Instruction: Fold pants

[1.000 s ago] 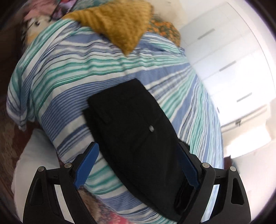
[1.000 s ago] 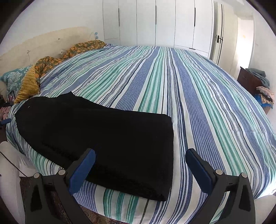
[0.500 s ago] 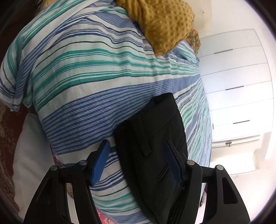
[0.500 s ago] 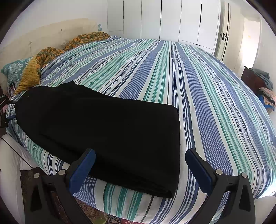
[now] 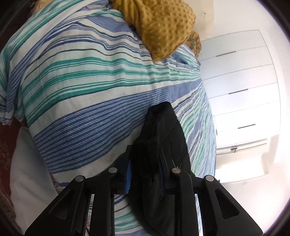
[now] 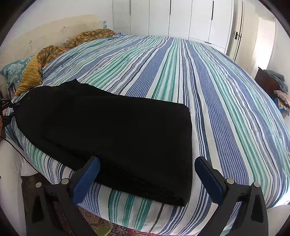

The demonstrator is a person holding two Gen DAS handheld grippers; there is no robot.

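Observation:
The black pants (image 6: pixel 112 130) lie folded lengthwise along the near edge of the striped bed (image 6: pixel 208 87). My left gripper (image 5: pixel 145 172) is shut on the waistband end of the pants (image 5: pixel 163 138), with black cloth bunched between its blue pads. That gripper also shows at the far left of the right wrist view (image 6: pixel 7 110). My right gripper (image 6: pixel 146 174) is open, its blue-padded fingers (image 6: pixel 87 177) straddling the folded leg end at the bed's front edge without touching the cloth.
A mustard dotted blanket (image 5: pixel 163 27) and a patterned orange quilt (image 6: pixel 72 43) lie at the head of the bed. White wardrobes (image 6: pixel 181 16) stand behind the bed. A dark chest with clothes (image 6: pixel 271 85) stands at the right. A patterned rug (image 6: pixel 101 223) lies below.
My left gripper moved in over the waistband end and closed on it. My right gripper came a little closer to the leg end and stayed open.

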